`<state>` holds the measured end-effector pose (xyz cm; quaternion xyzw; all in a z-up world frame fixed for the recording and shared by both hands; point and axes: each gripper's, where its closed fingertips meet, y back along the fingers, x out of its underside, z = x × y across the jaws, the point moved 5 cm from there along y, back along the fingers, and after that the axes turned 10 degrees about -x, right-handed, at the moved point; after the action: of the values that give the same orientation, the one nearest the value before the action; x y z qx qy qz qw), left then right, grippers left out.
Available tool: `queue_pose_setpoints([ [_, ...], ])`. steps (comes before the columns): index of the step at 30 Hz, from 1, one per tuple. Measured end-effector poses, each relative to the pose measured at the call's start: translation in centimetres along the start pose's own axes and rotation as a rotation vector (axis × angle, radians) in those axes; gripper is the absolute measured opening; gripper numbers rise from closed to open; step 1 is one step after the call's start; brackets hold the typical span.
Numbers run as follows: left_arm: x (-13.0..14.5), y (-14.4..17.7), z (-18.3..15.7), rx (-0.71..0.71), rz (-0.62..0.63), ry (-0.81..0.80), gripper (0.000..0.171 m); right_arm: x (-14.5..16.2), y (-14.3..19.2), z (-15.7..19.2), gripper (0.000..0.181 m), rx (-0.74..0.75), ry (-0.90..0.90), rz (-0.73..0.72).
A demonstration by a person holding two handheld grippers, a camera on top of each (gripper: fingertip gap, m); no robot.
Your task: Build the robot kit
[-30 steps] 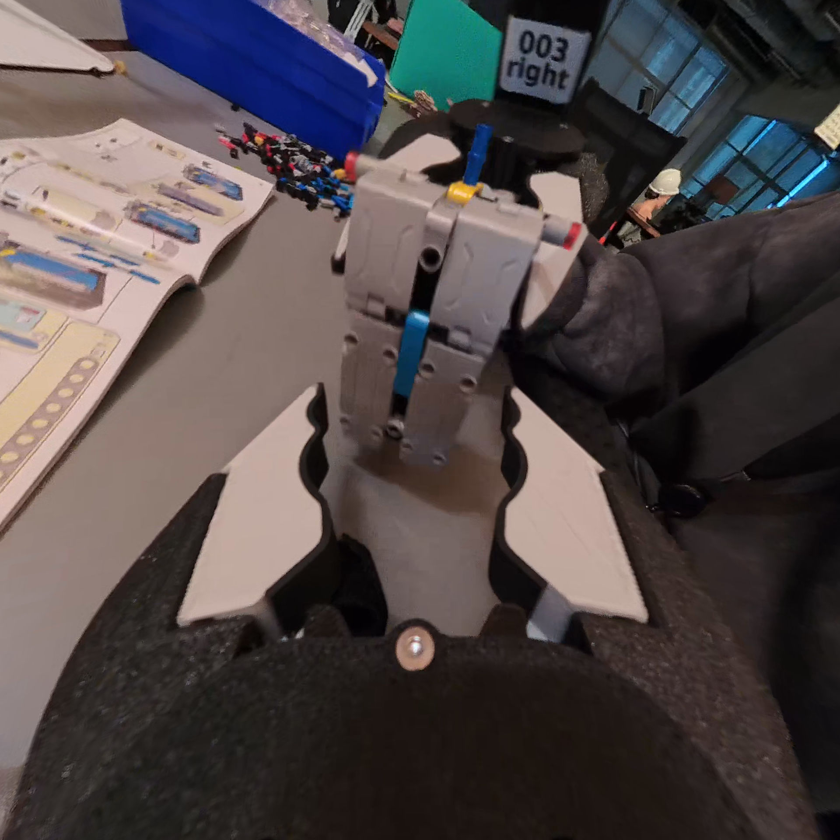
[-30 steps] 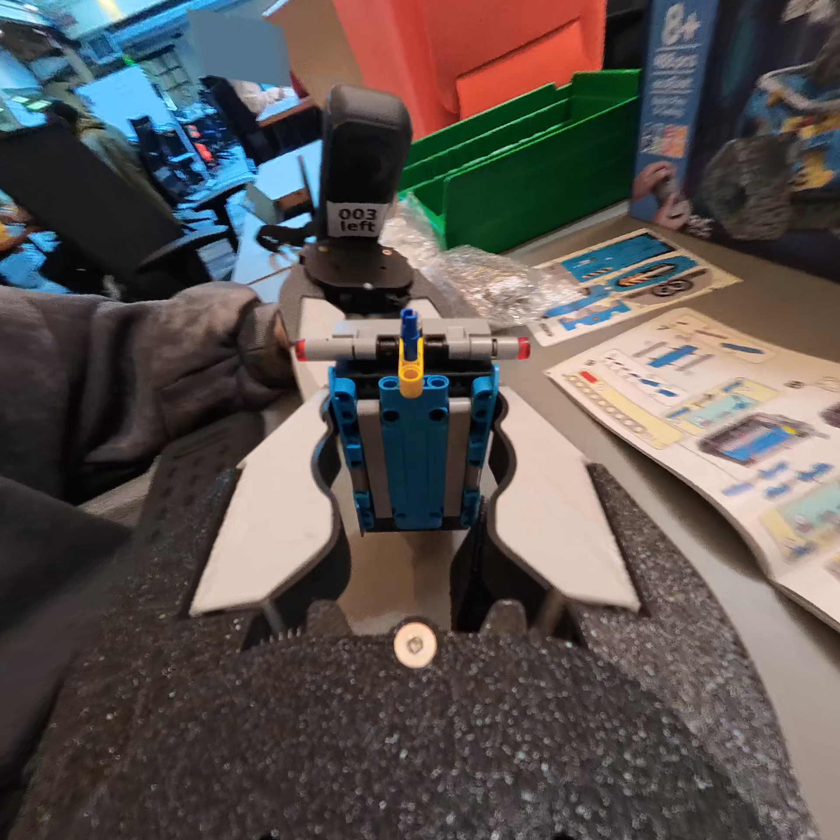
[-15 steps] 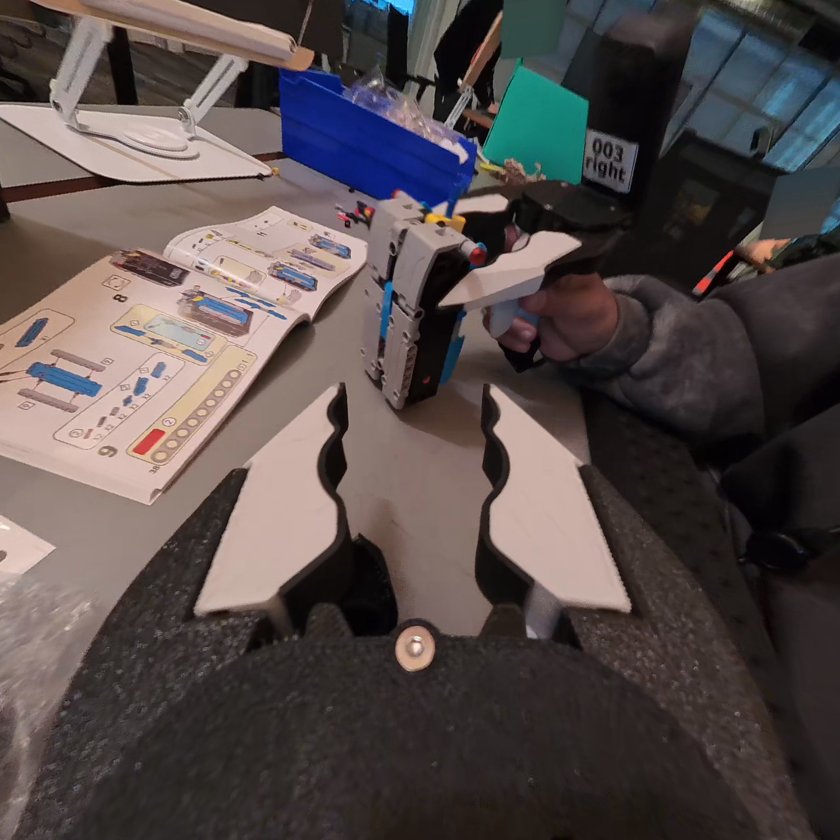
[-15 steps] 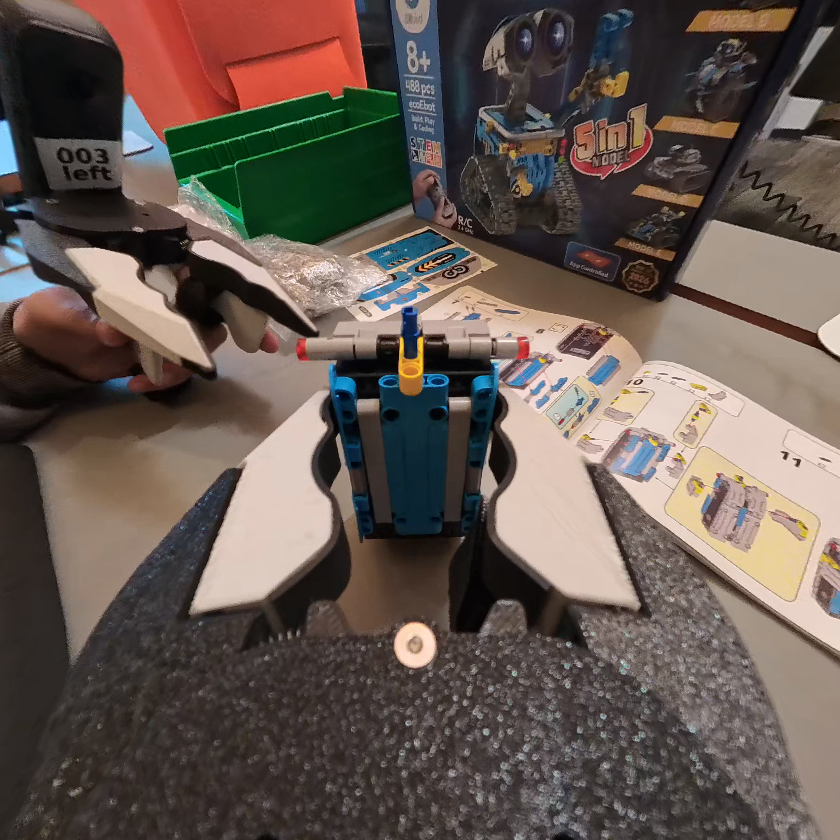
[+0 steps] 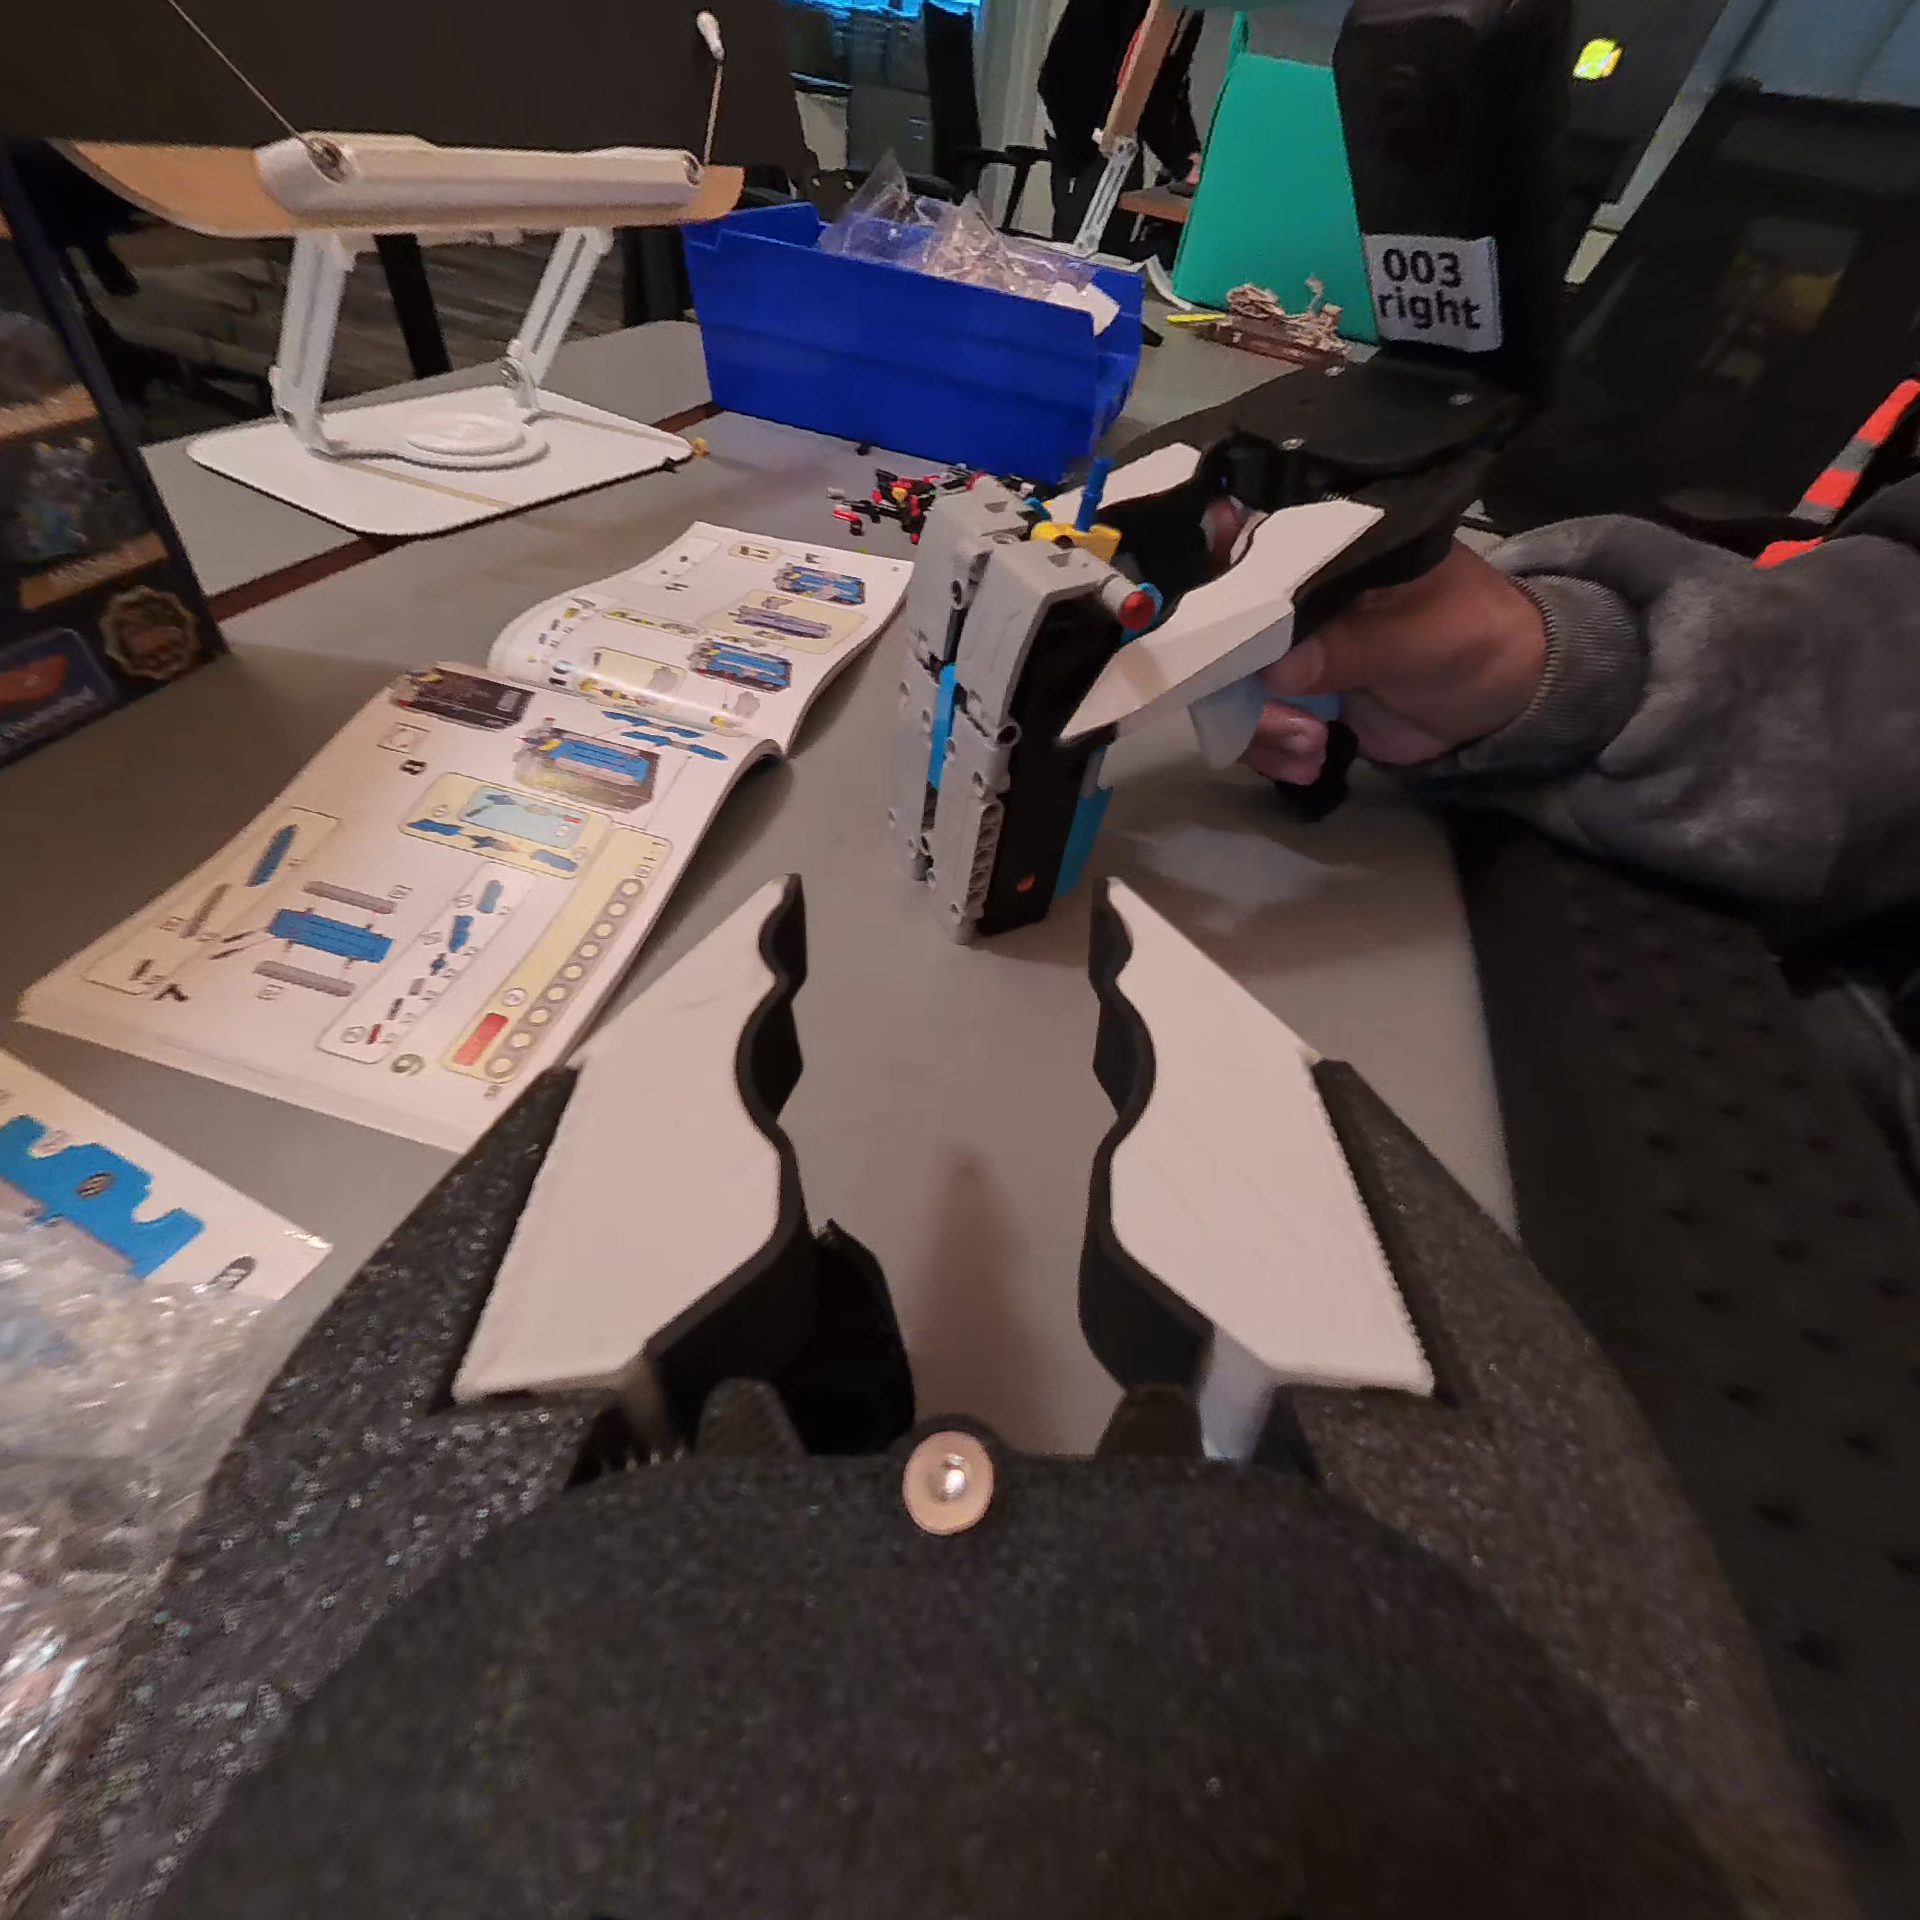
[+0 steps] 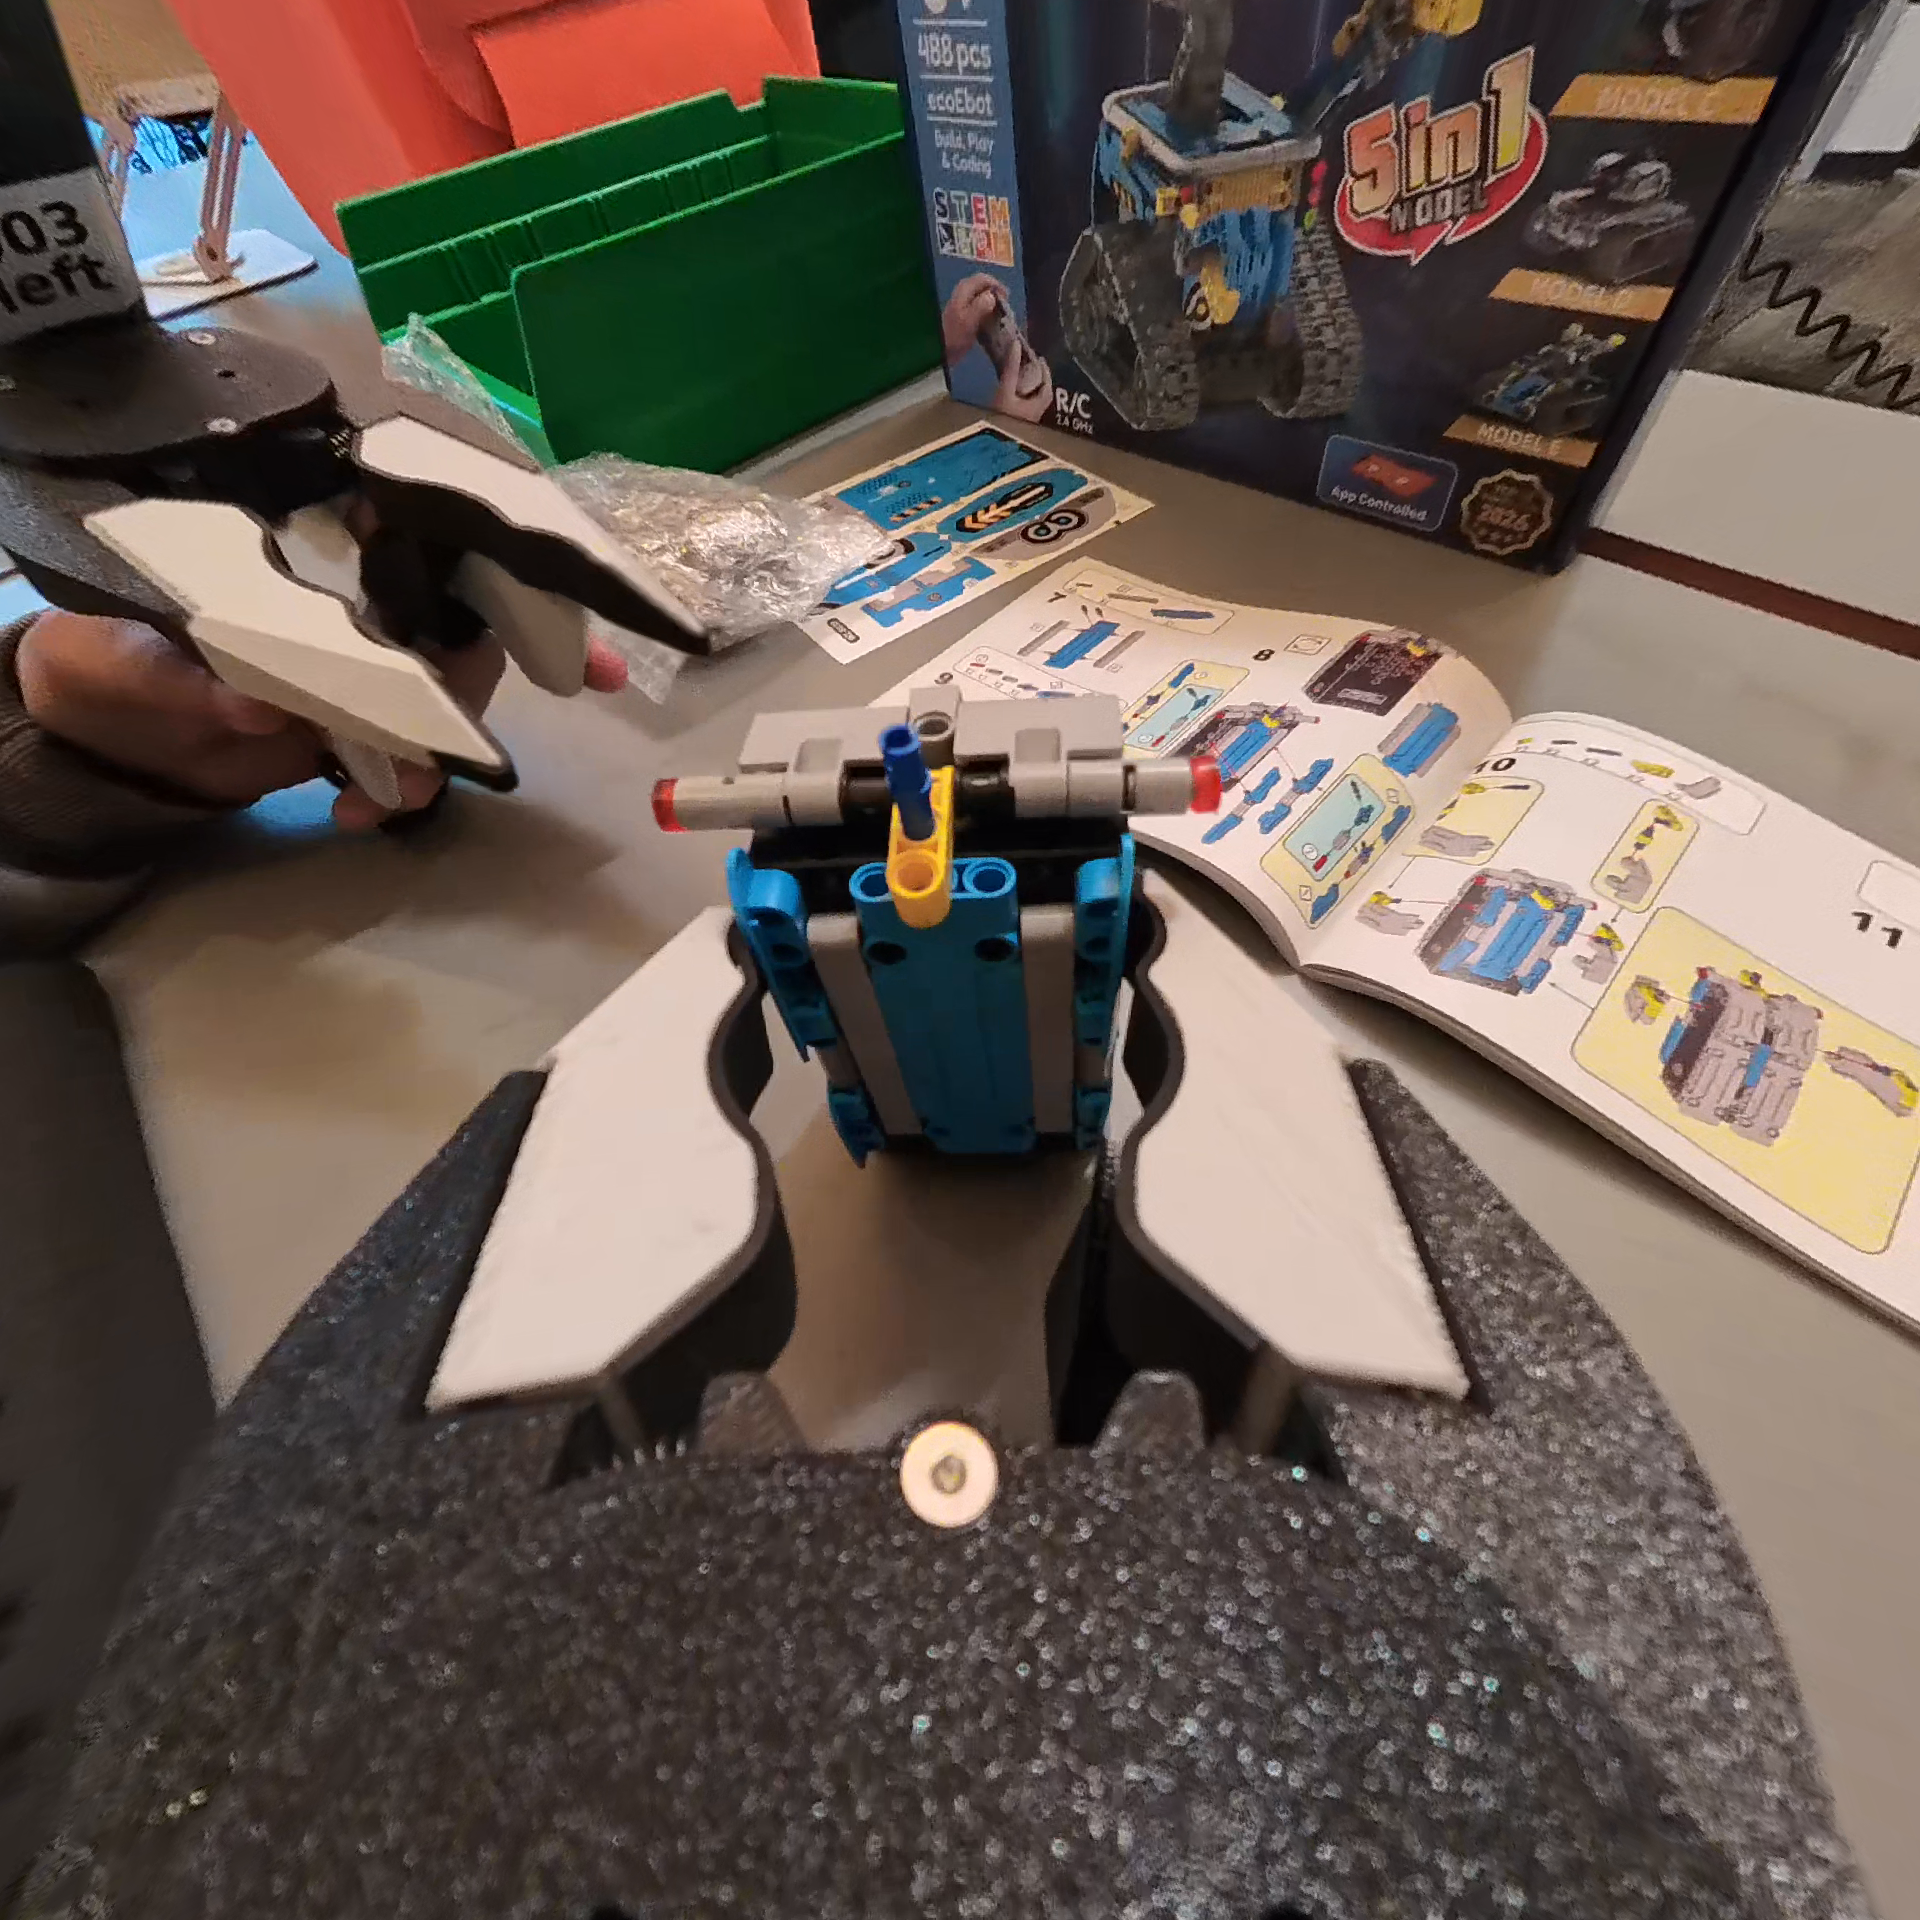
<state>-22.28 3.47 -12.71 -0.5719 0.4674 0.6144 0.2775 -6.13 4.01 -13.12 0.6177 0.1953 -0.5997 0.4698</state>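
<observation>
Materials I see from the wrist cameras

My right gripper [image 6: 940, 997] wears rough black foam, its fingers [image 6: 623, 1143] matt plastic; the brick model [image 6: 940, 935] is glossy plastic (booklet [image 6: 1558, 935]: smooth paper).

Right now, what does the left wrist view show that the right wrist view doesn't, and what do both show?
Only the left wrist view: a blue bin, a white stand, loose small parts.
Only the right wrist view: a green bin, the kit box, a sticker sheet.
Both: the brick assembly in the right tool, the open booklet, the empty left tool.
</observation>
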Motion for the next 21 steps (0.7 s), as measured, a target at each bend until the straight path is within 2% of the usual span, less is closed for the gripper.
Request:
queue_pose_setpoints([
  [6,-0.3,0.5,0.8,-0.055,-0.038,-0.009,0.059,0.1,1.2,-0.1,0.077,-0.026,-0.081,-0.057],
  [11,-0.7,0.7,1.0,-0.132,-0.095,-0.049,0.071,-0.4,4.5,-1.2,0.087,-0.008,-0.113,-0.145],
  [14,-0.6,0.4,1.1,-0.167,-0.081,-0.057,0.075,-0.4,6.8,-3.2,0.08,0.037,-0.131,-0.185],
  [17,-0.3,-0.1,0.8,-0.179,-0.05,-0.087,0.074,-0.7,8.3,-3.7,0.083,-0.049,-0.142,-0.246],
  [19,-0.1,-0.4,0.4,-0.182,-0.033,-0.121,0.072,-0.2,8.6,-4.1,0.081,-0.062,-0.138,-0.234],
  [21,0.2,-0.6,0.0,-0.181,-0.016,-0.154,0.072,0.2,8.2,-3.6,0.079,-0.143,-0.156,-0.214],
])
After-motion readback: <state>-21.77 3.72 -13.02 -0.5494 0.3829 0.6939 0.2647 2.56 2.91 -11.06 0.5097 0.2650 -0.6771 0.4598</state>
